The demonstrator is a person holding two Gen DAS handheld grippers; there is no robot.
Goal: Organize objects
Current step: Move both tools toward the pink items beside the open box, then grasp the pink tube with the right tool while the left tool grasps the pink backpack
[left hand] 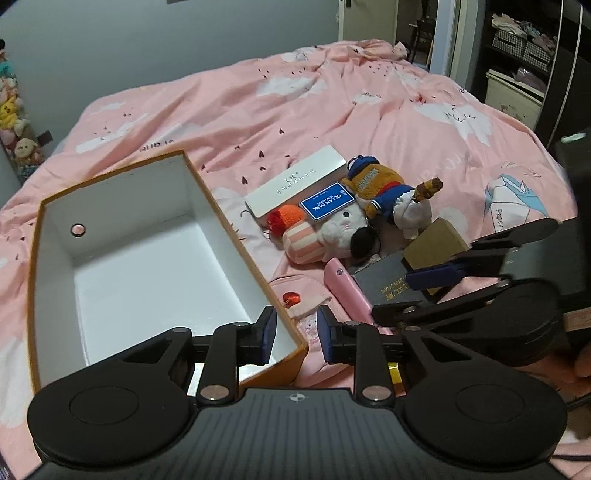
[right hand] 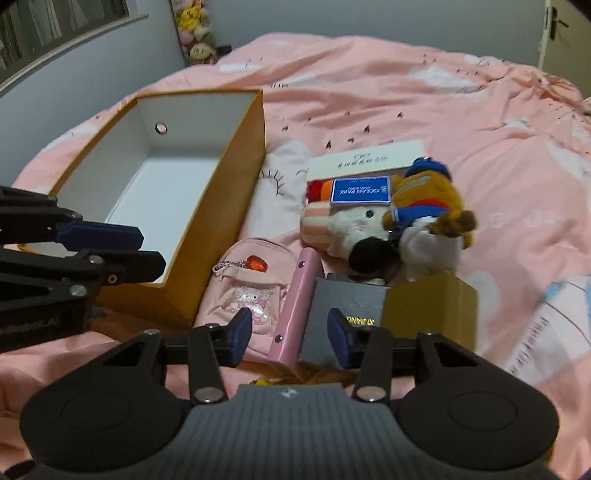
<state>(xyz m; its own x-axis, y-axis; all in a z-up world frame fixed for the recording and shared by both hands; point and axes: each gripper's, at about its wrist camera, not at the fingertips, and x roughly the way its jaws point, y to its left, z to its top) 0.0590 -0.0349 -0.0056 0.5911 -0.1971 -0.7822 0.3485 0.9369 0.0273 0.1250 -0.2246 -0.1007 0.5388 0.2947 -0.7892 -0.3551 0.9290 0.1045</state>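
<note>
An open orange box [left hand: 236,206] [right hand: 236,184] with a white, empty inside lies on the pink bed. Beside it lie a white flat box [left hand: 295,181] [right hand: 365,157], a white plush [left hand: 340,225] [right hand: 354,225] with a blue tag, an orange plush [left hand: 376,181] [right hand: 424,188], a pink case [left hand: 345,291] [right hand: 295,306], a dark book [left hand: 384,280] [right hand: 343,306], a brown box [left hand: 436,240] [right hand: 432,306] and a pink pouch [right hand: 247,295]. My left gripper [left hand: 294,338] is open over the box's near corner. My right gripper [right hand: 290,338] is open above the pink case and dark book.
The pink duvet [left hand: 332,92] covers the whole bed. Plush toys [right hand: 195,26] stack by the grey wall. A shelf with baskets [left hand: 524,44] stands at the far right. The right gripper shows in the left wrist view [left hand: 436,291].
</note>
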